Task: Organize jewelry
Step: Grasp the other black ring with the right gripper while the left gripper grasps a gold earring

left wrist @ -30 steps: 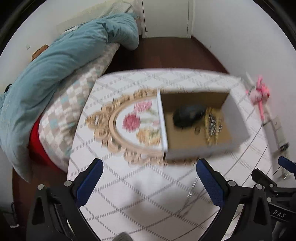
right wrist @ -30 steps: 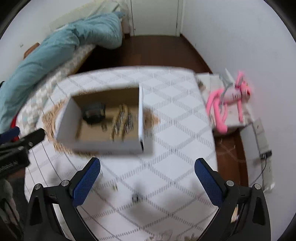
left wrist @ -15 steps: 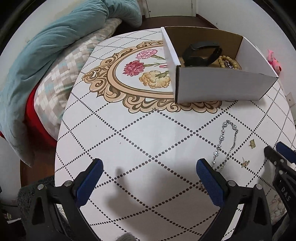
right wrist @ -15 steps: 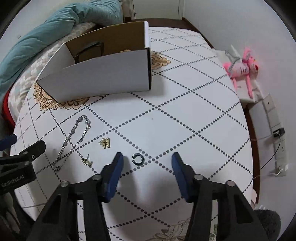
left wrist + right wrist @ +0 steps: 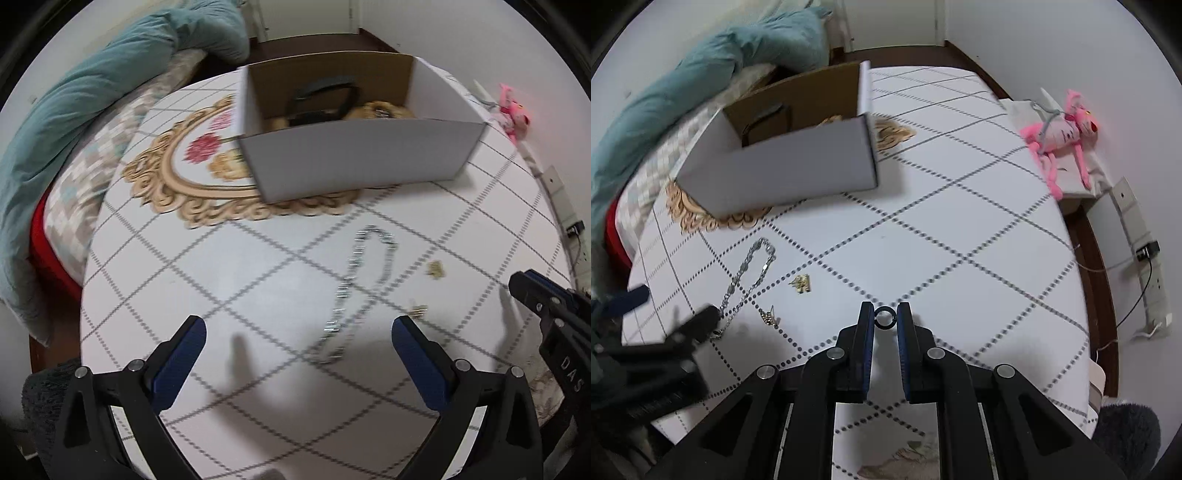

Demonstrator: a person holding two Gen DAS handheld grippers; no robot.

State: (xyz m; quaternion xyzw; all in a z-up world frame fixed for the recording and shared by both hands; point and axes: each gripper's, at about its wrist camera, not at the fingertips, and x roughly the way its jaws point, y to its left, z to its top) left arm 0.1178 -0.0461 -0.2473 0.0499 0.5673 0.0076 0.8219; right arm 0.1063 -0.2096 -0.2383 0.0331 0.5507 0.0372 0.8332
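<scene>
On the white dotted tablecloth (image 5: 960, 229) lies a small dark ring (image 5: 885, 326). It sits between the pads of my right gripper (image 5: 885, 314), whose jaws are closing and touch it on both sides. My left gripper (image 5: 297, 325) hangs open above a silver chain (image 5: 354, 291), which lies loose on the cloth between its fingers. Two small gold earrings (image 5: 436, 268) (image 5: 417, 312) rest to the right of the chain. Behind them stands a white cardboard box (image 5: 354, 158) holding a black band (image 5: 325, 99) and a beaded bracelet (image 5: 380, 109).
A bed with a teal duvet (image 5: 74, 110) runs along the table's left side. A pink plush toy (image 5: 1060, 133) lies on a low stand to the right, with a power strip (image 5: 1145, 251) on the floor. The round table edge curves close on the right.
Both grippers have sunk toward the table and the box now looks closer. The right jaws went from wide to nearly together around the ring. The left jaws stayed wide.
</scene>
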